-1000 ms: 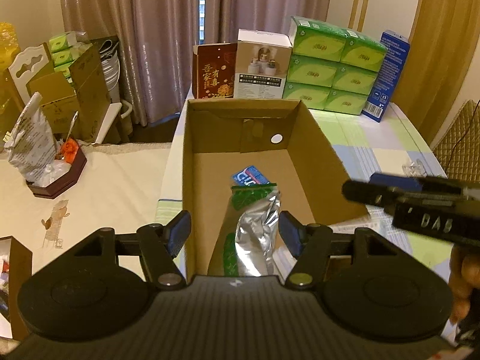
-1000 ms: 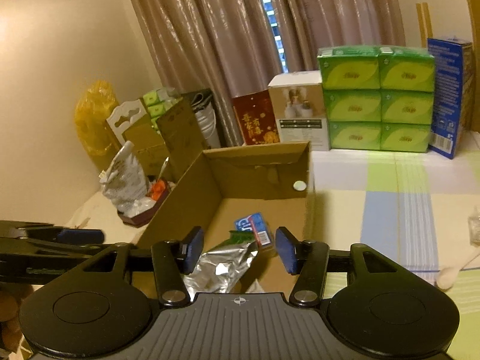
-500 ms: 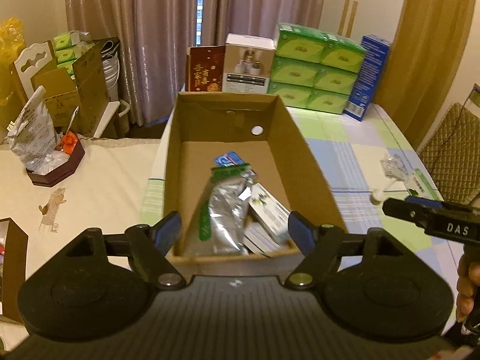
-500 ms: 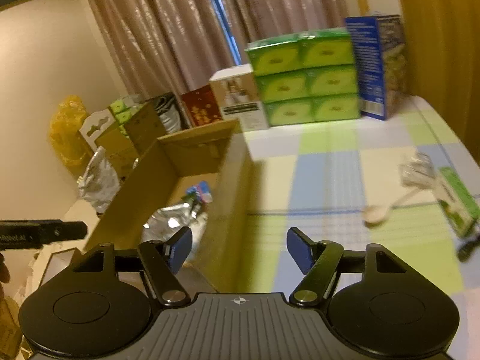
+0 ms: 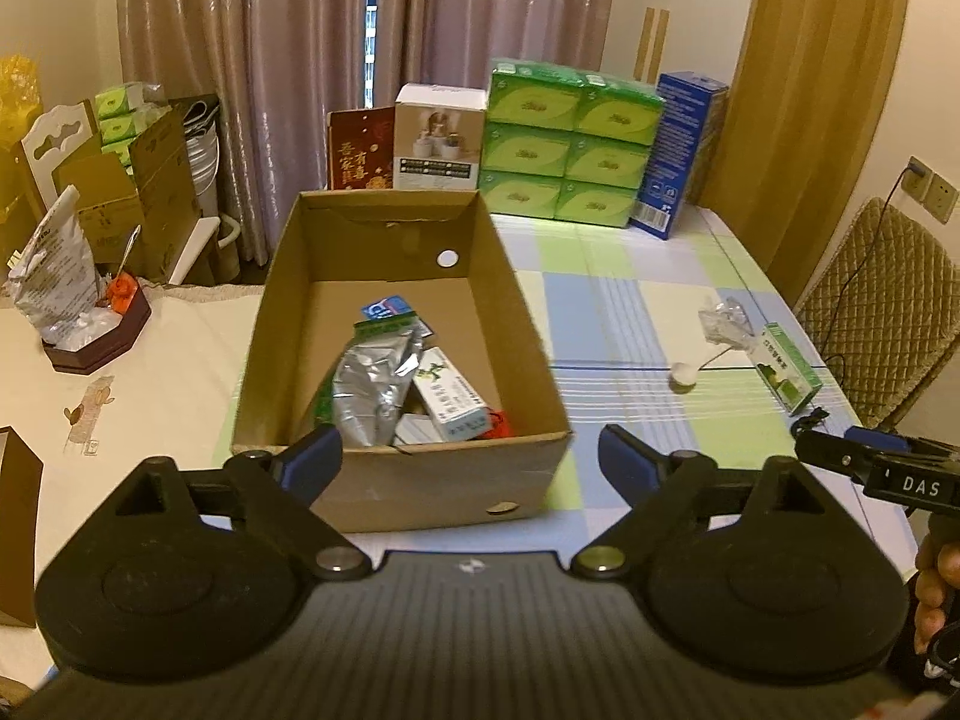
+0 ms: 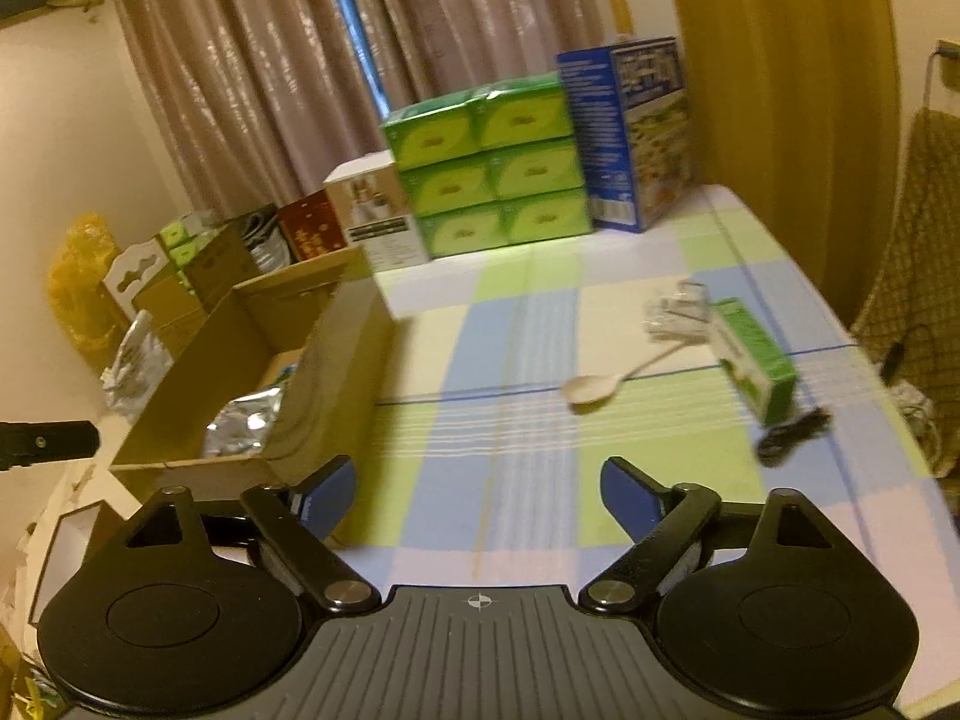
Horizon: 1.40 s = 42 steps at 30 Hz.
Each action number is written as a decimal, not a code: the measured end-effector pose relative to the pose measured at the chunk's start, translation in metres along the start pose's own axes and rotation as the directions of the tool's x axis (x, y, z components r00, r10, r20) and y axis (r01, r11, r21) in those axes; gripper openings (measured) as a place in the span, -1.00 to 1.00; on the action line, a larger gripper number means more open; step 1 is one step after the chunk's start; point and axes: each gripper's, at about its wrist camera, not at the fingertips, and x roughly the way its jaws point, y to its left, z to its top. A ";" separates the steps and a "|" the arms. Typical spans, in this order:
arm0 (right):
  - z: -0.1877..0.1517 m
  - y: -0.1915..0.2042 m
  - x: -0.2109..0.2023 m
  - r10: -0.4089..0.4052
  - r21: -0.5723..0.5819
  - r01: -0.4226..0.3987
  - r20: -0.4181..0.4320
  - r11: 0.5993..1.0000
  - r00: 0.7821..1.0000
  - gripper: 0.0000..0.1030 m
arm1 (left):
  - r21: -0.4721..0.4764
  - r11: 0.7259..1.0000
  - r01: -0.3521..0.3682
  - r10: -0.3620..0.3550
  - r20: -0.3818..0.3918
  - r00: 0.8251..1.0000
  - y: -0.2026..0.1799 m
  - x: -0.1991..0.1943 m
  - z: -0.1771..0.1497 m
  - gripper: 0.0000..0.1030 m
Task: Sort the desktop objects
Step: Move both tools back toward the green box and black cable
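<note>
Cardboard box contents in left view, spoon clearer right.

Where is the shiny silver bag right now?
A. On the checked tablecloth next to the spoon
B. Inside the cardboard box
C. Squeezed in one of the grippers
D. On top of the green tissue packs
B. The silver bag lies inside the open cardboard box beside a small white and green carton, while the spoon sits apart on the tablecloth and nothing is between either gripper's jaws.
</note>
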 end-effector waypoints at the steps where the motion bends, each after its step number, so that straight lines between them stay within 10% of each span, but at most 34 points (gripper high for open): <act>1: 0.000 -0.004 -0.004 -0.011 -0.001 0.011 0.003 1.000 1.000 0.77 | -0.001 1.000 0.003 -0.003 0.002 1.000 -0.004 -0.002 -0.001 0.81; 42: -0.011 -0.141 -0.044 -0.221 0.105 0.217 0.030 0.970 0.975 0.96 | 0.184 0.961 0.206 -0.192 -0.091 0.977 -0.169 0.065 -0.017 0.97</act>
